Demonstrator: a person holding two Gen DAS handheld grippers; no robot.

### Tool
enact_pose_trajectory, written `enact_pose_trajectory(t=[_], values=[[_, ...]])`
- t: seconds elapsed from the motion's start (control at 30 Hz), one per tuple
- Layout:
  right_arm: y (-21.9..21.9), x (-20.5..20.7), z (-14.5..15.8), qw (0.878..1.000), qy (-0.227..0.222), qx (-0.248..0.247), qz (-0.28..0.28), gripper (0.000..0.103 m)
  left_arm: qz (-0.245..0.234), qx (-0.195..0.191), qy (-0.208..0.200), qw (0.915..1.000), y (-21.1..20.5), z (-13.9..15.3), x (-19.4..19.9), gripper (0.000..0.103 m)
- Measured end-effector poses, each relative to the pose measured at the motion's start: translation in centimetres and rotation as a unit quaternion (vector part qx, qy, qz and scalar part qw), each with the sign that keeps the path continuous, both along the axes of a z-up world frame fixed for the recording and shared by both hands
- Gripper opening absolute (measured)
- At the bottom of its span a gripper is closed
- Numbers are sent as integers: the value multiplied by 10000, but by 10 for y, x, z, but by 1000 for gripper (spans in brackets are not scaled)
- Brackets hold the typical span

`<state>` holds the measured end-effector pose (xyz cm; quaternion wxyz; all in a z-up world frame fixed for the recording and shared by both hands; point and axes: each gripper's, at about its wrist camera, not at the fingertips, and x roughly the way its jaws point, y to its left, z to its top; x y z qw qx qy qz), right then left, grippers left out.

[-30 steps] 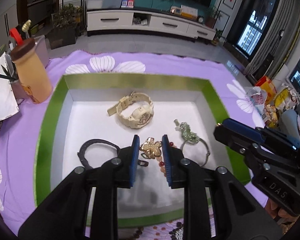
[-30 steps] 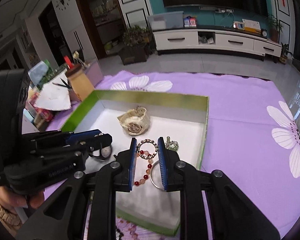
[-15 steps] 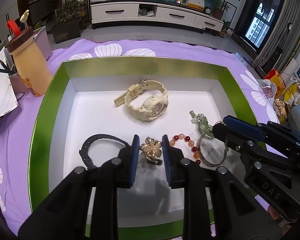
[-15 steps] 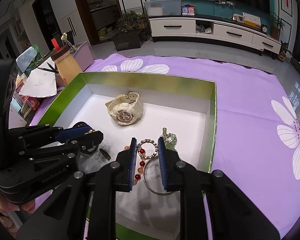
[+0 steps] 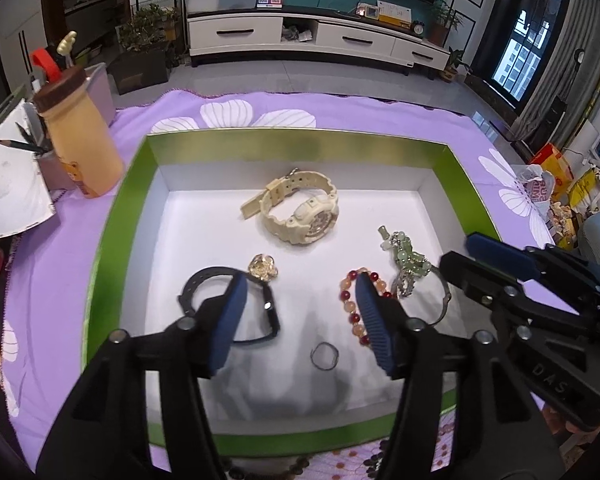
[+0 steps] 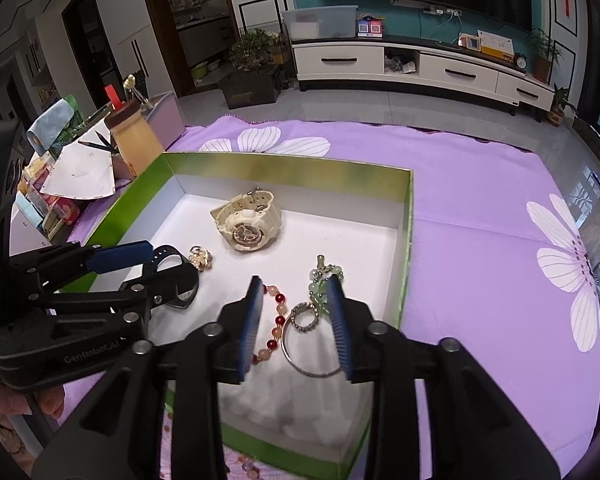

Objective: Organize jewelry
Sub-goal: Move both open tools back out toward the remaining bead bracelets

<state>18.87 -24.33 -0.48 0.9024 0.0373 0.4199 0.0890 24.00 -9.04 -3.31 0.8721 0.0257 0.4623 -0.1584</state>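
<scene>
Reading "GenRobot.AI" on our left gripper (image 6: 140, 264) and "DAS" on our right gripper (image 5: 460, 256), we held both spread wide, empty, above the box (image 5: 112, 232).

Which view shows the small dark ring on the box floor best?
The left wrist view: the small dark ring lies unobstructed on the white box floor between the open left tongs. The right wrist view does not show it.
</scene>
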Motion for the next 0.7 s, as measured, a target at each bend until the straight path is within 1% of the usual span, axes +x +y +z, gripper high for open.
enact_pose_trajectory(t=[0.03, 0.07, 0.13, 0.2, 0.23, 0.3, 0.33, 0.37, 0.7], values=[[-1, -4, 3, 10000, -38, -1, -13, 36, 12, 21, -23, 10000, 2, 2, -2, 62], [-2, -7, 5, 10000, -59, 9, -21, 38, 33, 27, -45, 10000, 3, 4, -4, 68], [-5, -15, 10, 9999, -112, 45, -55, 44, 70, 13, -82, 9999, 7, 8, -10, 70], [-6, -22, 15, 9998, -157, 55, -84, 49, 97, 15, -105, 9999, 10, 11, -15, 76], [-7, -25, 17, 9998, -177, 63, -88, 50, 121, 34, -121, 9998, 11, 13, -18, 80], [-8, -34, 22, 9997, -223, 52, -97, 56, 152, 69, -149, 9997, 14, 16, -23, 84], [-8, -39, 25, 9996, -257, 32, -107, 58, 167, 88, -159, 9997, 15, 18, -26, 89], [-8, -44, 27, 9995, -281, 19, -111, 61, 177, 98, -169, 9997, 15, 20, -29, 91], [-12, -85, 47, 9987, -472, 136, -129, 64, 240, 220, -282, 9991, 26, 34, -65, 92]])
